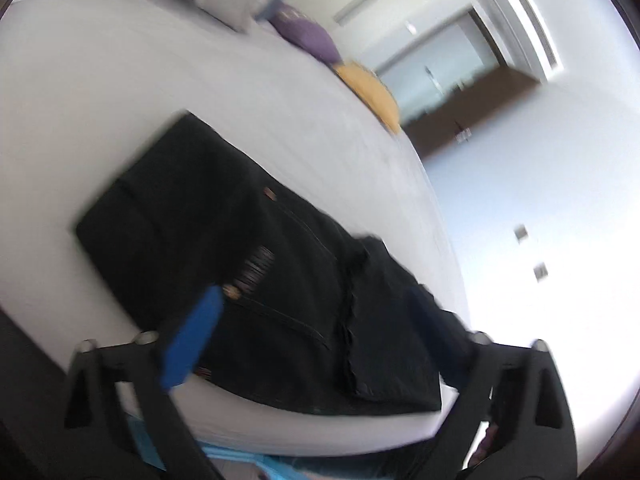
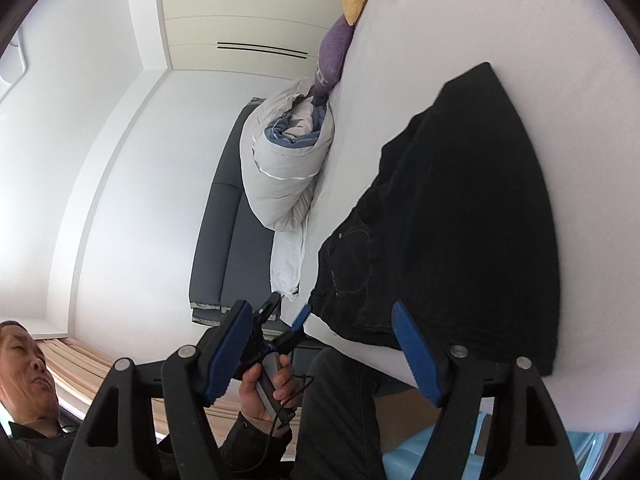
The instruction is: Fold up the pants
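Black pants (image 1: 256, 264) lie folded into a long flat stack on the white bed (image 1: 132, 80), close to its near edge. The left gripper (image 1: 316, 332) hovers over them with its 2 blue-padded fingers (image 1: 192, 340) spread wide, nothing between them. The right gripper (image 2: 316, 344) is also open and empty, its pads just off the pants' edge. In the right wrist view a hand (image 2: 264, 392) holds the left gripper's handle. A rolled grey duvet (image 2: 280, 168), a purple cushion (image 1: 308, 36) and a yellow cushion (image 1: 376, 96) sit further up the bed.
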A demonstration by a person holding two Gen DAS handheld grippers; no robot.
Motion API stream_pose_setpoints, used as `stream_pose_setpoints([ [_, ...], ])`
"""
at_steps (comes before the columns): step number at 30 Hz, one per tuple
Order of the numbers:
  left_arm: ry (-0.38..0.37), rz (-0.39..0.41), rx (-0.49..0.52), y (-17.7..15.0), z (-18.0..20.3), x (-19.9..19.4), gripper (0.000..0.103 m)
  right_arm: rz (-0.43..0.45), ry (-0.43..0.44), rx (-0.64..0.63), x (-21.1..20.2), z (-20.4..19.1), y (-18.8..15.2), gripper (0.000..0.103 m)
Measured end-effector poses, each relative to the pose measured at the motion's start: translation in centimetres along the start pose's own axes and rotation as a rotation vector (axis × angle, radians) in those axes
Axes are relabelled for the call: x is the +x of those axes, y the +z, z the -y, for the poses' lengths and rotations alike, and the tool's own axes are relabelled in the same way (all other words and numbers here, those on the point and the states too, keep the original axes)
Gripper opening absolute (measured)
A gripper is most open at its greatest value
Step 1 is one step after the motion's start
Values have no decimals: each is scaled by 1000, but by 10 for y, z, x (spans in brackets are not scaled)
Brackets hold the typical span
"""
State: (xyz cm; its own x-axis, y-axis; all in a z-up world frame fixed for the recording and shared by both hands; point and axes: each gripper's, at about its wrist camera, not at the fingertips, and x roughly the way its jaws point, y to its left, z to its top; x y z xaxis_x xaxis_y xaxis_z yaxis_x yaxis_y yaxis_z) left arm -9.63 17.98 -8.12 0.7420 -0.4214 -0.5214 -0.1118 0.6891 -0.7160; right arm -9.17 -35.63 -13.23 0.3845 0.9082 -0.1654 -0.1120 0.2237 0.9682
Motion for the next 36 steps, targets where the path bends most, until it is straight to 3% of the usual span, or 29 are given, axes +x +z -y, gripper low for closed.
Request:
stream_pose_setpoints([
  [1, 14, 48, -53, 5, -17, -14, 103, -3, 10, -2, 9, -3, 5, 76],
  [3, 29, 51, -163, 10, -48, -26, 103, -17, 28, -13, 26, -11, 10, 76],
  [6, -11, 62, -296, 10, -81, -33, 103, -50, 51, -30, 46, -22, 10, 76],
  [15, -36, 78, -463, -2, -116, -20, 102, -49, 67, -18, 49, -24, -2, 76],
  [19, -87, 116, -579, -10, -134, -14, 100, -32, 87, 3, 44, -20, 2, 76],
  [22, -108, 125, -604, -11, -139, -14, 96, -33, 89, 12, 48, -17, 5, 76],
  [27, -116, 105, -631, -5, -142, 10, 54, -47, 97, 19, 54, -13, 7, 76],
  [32, -147, 104, -698, -8, -153, 19, 31, -52, 95, 17, 58, -13, 8, 76],
  [36, -143, 99, -692, -8, -153, 19, 21, -73, 39, 23, 69, -10, 12, 76],
])
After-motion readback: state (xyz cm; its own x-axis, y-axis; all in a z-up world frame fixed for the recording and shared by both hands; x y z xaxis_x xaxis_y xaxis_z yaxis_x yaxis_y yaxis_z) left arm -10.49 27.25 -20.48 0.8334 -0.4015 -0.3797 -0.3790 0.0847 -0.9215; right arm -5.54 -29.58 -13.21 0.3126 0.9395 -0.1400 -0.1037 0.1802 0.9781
